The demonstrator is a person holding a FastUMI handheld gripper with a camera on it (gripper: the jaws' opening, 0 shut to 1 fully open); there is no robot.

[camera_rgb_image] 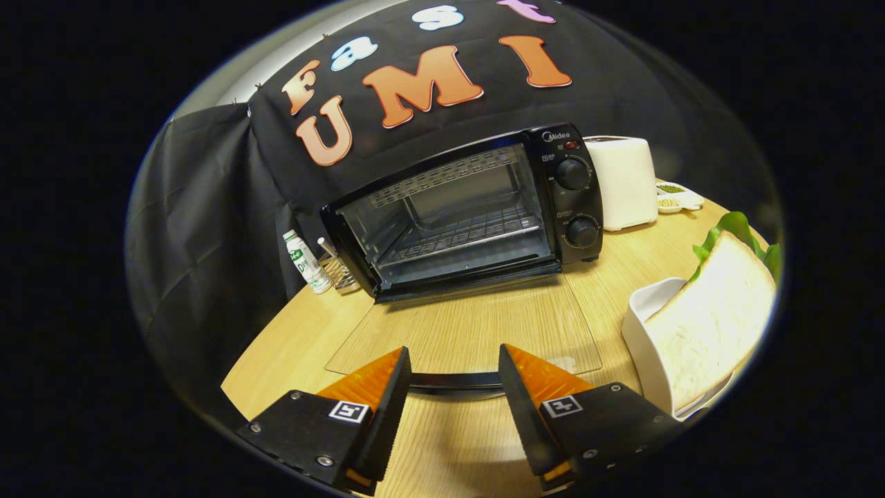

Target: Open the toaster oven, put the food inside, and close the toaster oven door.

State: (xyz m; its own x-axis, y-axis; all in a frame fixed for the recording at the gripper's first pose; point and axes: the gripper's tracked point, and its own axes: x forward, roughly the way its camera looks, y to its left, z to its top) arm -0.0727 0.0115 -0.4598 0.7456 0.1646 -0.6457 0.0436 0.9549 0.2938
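The black toaster oven (477, 207) stands at the back of the wooden table (297, 332), its cavity and wire rack (460, 235) exposed. Its glass door (470, 325) is folded all the way down and lies flat towards me. The door's dark handle (453, 382) runs crosswise between my fingers, just behind the tips. My gripper (453, 348) is open, its fingers set wide apart over the door's front edge and pressing on nothing. To the right of the fingers a slice of bread with lettuce (712, 325) leans in a white dish (639, 332).
A white toaster (626, 180) stands right of the oven, with a small dish of beans (677, 196) behind it. Left of the oven are a small bottle (304, 261) and a wire holder (337, 270). The table's curved edge runs close on the left.
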